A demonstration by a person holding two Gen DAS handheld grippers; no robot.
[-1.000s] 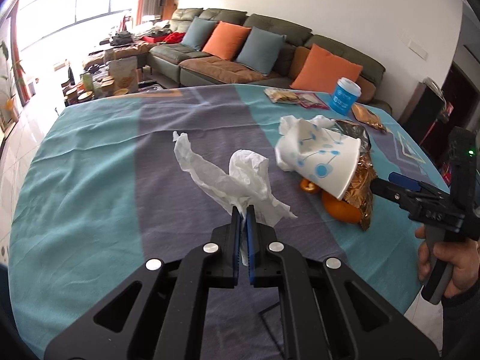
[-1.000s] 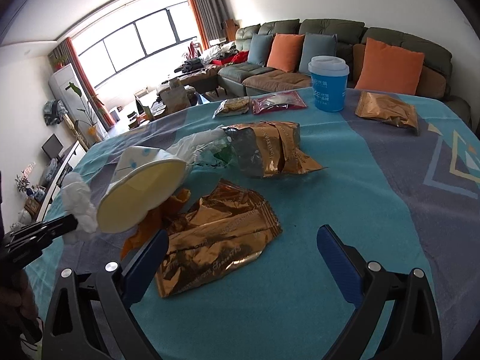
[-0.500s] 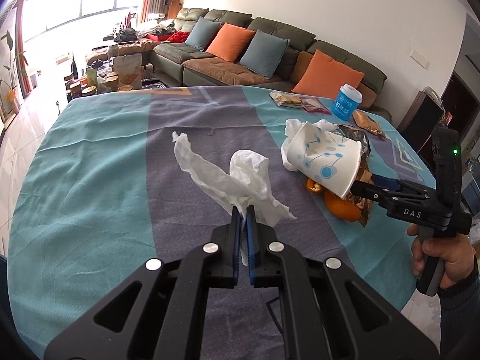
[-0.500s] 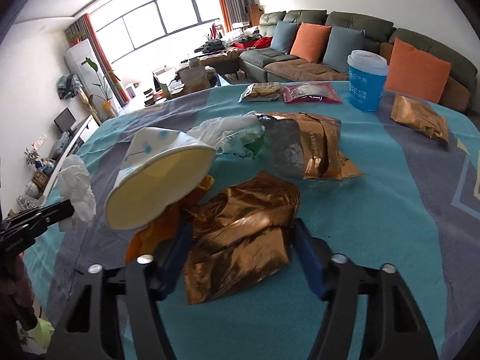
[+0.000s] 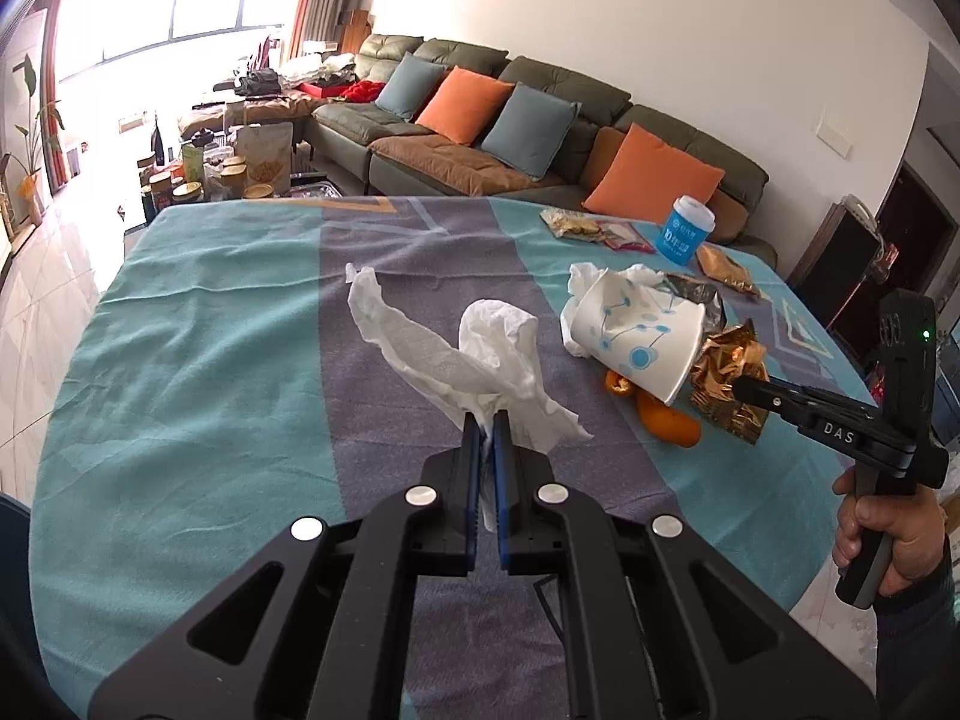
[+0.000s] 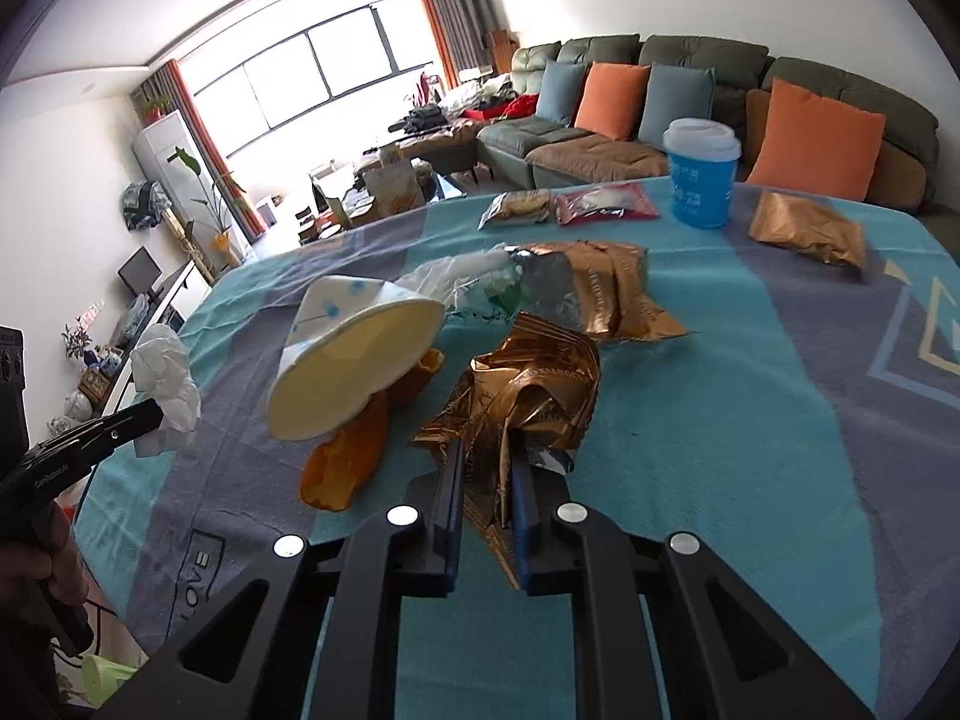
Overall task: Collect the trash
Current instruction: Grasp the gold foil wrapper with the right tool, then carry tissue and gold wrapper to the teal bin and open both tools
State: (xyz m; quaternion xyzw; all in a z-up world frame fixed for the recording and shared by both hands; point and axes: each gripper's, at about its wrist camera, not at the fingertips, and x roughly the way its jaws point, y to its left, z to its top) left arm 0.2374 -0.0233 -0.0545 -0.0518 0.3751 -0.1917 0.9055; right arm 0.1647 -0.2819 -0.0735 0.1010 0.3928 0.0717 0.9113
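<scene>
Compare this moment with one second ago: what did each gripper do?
The right gripper moved in and closed on the gold wrapper, crumpling it; a second ago it was open around it. The left gripper stays shut on the white tissue. The paper cup and orange peel lie unmoved.

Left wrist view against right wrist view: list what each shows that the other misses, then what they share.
Only the left wrist view shows the left hand-held gripper shut on the white tissue from behind, and the person's right hand.

Only the right wrist view shows the right hand-held gripper shut on the crumpled gold wrapper, the paper cup's open mouth, and a white floor air conditioner.

Both show the paper cup, the orange peel, the blue lidded cup, the gold wrapper, the tissue and the sofa.
</scene>
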